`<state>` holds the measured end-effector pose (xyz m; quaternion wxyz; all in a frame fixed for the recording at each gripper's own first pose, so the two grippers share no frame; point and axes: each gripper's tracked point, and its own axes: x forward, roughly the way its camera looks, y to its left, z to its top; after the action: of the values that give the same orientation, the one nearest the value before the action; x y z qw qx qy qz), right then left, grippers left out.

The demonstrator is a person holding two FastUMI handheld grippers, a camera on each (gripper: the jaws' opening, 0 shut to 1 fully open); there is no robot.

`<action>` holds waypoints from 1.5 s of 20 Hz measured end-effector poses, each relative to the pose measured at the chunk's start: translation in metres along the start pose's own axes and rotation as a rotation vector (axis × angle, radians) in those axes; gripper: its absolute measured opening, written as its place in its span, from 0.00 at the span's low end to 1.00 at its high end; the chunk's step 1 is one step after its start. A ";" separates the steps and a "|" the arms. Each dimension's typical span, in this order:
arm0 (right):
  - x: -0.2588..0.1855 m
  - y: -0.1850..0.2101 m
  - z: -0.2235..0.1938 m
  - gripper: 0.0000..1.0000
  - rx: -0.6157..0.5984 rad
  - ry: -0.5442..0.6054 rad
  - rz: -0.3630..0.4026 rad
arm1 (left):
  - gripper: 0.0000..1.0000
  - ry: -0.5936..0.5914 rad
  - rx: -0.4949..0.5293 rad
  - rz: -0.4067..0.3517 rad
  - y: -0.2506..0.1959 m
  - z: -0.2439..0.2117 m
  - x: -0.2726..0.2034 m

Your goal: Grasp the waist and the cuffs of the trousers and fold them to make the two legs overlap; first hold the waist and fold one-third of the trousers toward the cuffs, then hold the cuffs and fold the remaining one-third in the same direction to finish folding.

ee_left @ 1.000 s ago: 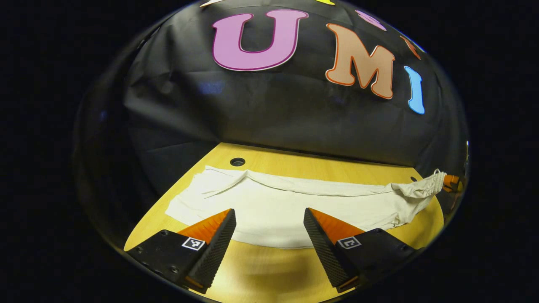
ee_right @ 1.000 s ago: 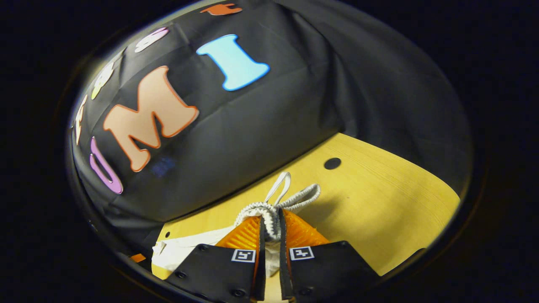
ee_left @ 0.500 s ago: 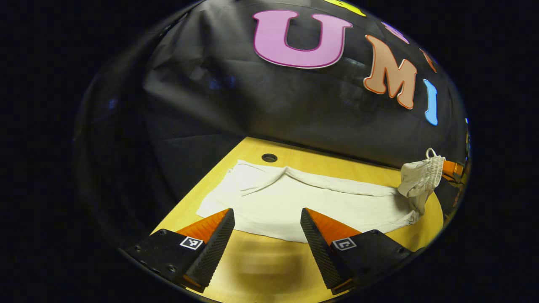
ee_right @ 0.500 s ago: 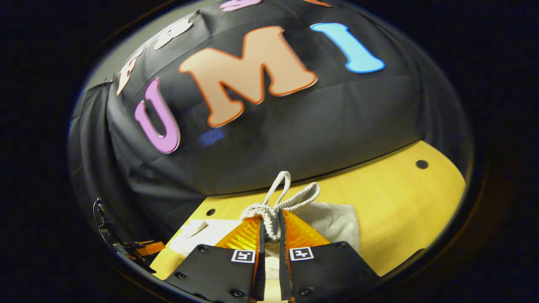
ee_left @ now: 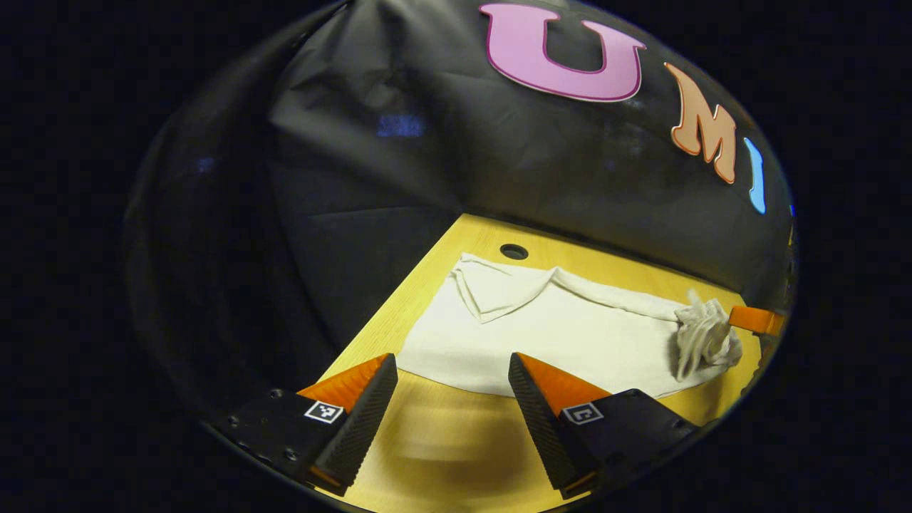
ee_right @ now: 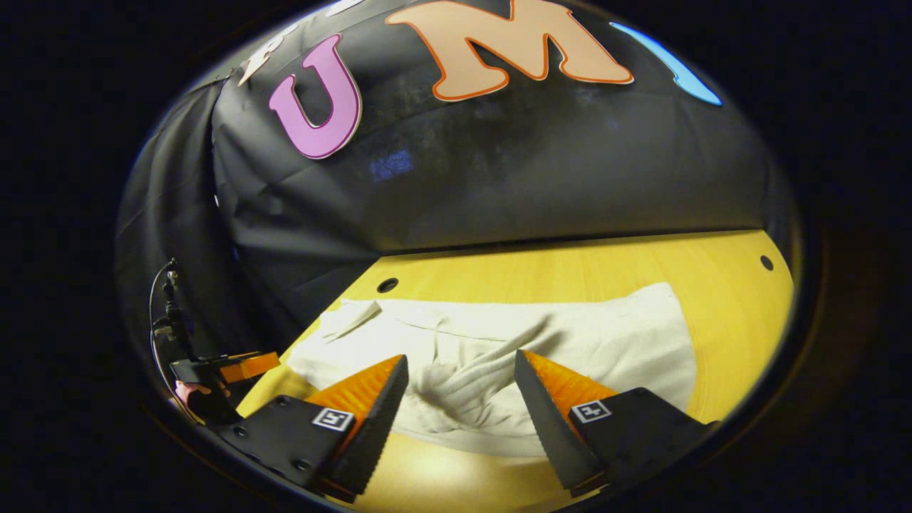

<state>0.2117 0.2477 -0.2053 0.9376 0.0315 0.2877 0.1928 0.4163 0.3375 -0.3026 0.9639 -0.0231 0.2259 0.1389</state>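
A: Starting with the left gripper view, where are the trousers (ee_left: 570, 342)?
B: Spread flat on the wooden table (ee_left: 442, 442), with a cuff corner turned over just beside the round hole (ee_left: 514, 251) in the table. The left gripper (ee_left: 452, 381) hangs near the trousers' closest edge, fingers spread wide and gripping nothing.
A: And the waist (ee_left: 702, 338)?
B: Bunched in a rumpled heap on the trousers' far end from the hole, with the other gripper's finger just beside it.
A: Now the right gripper view?
B: The right gripper (ee_right: 459, 381) is released too, its fingers parted above the wrinkled trousers (ee_right: 499, 356). The cloth reaches toward a hole (ee_right: 387, 286), and the left gripper (ee_right: 235, 367) shows beyond that end.
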 end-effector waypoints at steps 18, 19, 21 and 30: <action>-0.068 -0.061 0.012 0.97 -0.005 -0.048 -0.254 | 0.92 0.107 0.152 -0.075 0.011 -0.014 0.049; -0.071 -0.059 0.011 0.97 -0.001 -0.052 -0.254 | 0.84 0.100 0.144 -0.078 0.008 -0.014 0.050; -0.078 -0.057 0.012 0.97 0.003 -0.057 -0.251 | 0.65 0.098 0.146 -0.098 0.002 -0.013 0.050; -0.111 -0.078 0.011 0.92 0.019 -0.063 -0.306 | 0.00 0.064 -0.153 -0.164 -0.019 -0.003 0.045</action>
<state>0.1602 0.1339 -0.1507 0.9642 0.0022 0.2614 0.0441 0.4588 0.3304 -0.3251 0.9597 -0.1193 0.2428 0.0758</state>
